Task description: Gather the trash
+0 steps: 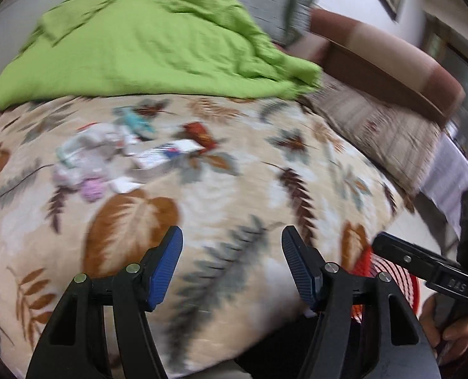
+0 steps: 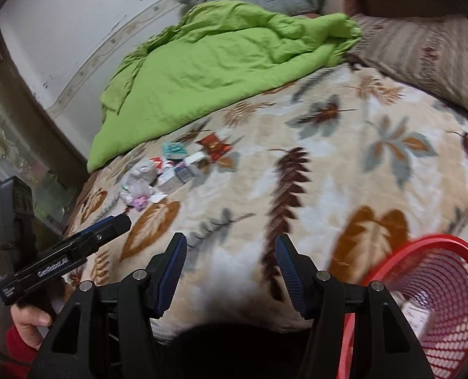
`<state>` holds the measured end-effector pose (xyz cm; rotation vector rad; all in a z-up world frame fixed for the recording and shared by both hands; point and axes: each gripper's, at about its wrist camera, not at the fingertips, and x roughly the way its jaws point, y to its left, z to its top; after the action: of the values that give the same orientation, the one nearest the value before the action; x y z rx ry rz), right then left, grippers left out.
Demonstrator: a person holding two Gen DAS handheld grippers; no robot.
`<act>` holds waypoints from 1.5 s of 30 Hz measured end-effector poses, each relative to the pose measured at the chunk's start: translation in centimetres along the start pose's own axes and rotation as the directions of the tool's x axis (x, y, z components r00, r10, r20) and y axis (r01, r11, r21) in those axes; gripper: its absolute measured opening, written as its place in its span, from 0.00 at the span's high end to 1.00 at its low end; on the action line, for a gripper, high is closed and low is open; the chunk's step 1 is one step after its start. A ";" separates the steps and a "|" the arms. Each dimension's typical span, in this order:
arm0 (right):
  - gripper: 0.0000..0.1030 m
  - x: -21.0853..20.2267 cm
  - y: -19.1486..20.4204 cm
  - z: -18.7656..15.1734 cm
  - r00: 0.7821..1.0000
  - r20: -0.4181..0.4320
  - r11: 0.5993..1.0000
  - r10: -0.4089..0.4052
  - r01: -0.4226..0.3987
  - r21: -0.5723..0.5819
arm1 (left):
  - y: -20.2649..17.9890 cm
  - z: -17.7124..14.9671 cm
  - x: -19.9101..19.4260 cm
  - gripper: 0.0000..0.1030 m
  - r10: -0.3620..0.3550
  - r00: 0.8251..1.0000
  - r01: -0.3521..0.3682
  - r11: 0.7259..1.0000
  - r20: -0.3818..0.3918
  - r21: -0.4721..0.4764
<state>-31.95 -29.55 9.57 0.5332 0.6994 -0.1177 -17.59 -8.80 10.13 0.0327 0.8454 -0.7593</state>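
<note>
Left wrist view: left gripper (image 1: 232, 237) released, blue pads (image 1: 167, 265) wide apart, nothing between them, hanging over a leaf-print blanket (image 1: 234, 195). Trash pile (image 1: 123, 154) far ahead and to the left of it: white crumpled wrappers, a red wrapper (image 1: 200, 134), a teal scrap, a small pink lump. All a bit blurry. Green quilt (image 1: 145, 44) bunched up beyond the pile. Red basket (image 1: 388, 271) low on the right, just behind the other tool.

Right wrist view: right gripper (image 2: 230, 244) also released, holding nothing, over the same blanket. Trash pile ahead and to the left. Red basket close on the right, a little box (image 2: 418, 317) lying inside it. Hand (image 2: 32, 320) with a red sleeve low on the left.
</note>
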 end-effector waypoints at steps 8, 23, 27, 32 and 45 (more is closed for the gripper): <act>0.39 4.5 3.5 1.8 0.999 -0.043 0.999 0.027 -0.029 -0.034 | 9.4 1.5 1.5 0.38 0.109 0.994 -0.106 0.982 0.012 -0.155; 0.39 9.8 6.0 2.5 0.995 -0.094 0.998 0.043 -0.047 -0.043 | 15.1 3.9 10.8 0.63 0.207 0.972 -0.225 0.955 -0.106 -0.193; 0.39 11.9 6.9 4.3 0.993 -0.108 0.998 0.045 -0.048 -0.027 | 15.3 4.1 10.9 0.70 0.208 0.974 -0.222 0.955 -0.091 -0.195; 0.29 15.5 7.5 7.0 0.988 -0.148 0.999 0.039 -0.033 0.044 | 14.4 3.9 8.7 0.70 0.196 0.980 -0.200 0.967 -0.041 -0.160; 0.28 27.4 10.1 10.6 0.948 -0.304 0.965 -0.088 0.157 0.210 | 17.1 2.9 3.6 0.70 0.212 0.976 -0.201 0.962 0.044 -0.186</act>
<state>-2.04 -24.27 3.15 0.7404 1.0175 -0.2434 -3.59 0.80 5.19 -0.0635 0.8331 -0.4827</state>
